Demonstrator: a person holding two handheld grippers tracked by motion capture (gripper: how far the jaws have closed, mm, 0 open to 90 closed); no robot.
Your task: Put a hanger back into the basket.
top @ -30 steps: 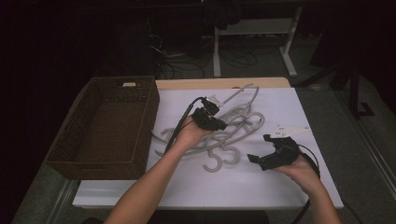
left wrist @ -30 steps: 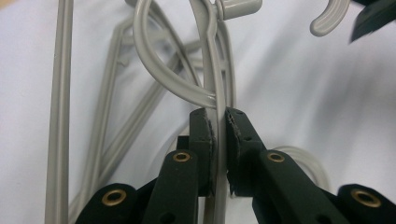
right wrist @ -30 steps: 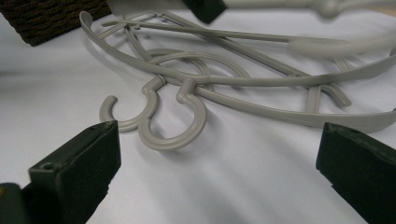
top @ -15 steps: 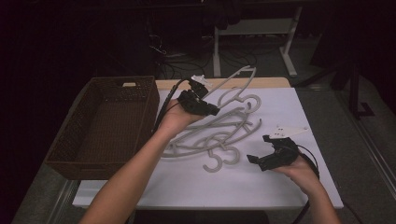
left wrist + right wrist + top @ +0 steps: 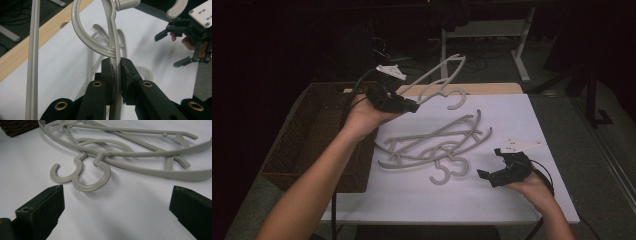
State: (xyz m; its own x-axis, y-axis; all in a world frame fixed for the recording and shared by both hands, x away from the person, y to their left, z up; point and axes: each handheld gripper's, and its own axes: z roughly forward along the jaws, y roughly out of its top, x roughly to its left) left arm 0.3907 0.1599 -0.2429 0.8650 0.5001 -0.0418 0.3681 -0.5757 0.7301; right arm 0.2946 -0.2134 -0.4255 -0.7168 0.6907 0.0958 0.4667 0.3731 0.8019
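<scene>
Lifted clear of the pile since a second ago, the grey hanger (image 5: 439,80) now hangs in the air above the far left part of the bench (image 5: 402,200), carried up and toward the basket by the left hand-held gripper (image 5: 409,106). That hand-held gripper is pressed together on the hanger's thin bar, which runs straight down between the two black pads in the left gripper view (image 5: 115,62). The hanger is pale grey plastic with a smooth, slightly glossy surface; its rounded hook (image 5: 457,100) points toward the bench, while the long curved shoulder bar rises away to the upper right.

The right hand-held gripper (image 5: 494,165) has kept its place low over the white bench cover near the right edge, its jaws spread wide with nothing between them. Just ahead of it lie the other hangers (image 5: 437,145), the same grey plastic, overlapping in a loose stack with two hooks (image 5: 82,173) side by side on the cover. A dark woven basket (image 5: 307,135) stands at the left end of the bench.

No brand, label or writing can be read on the hangers.
</scene>
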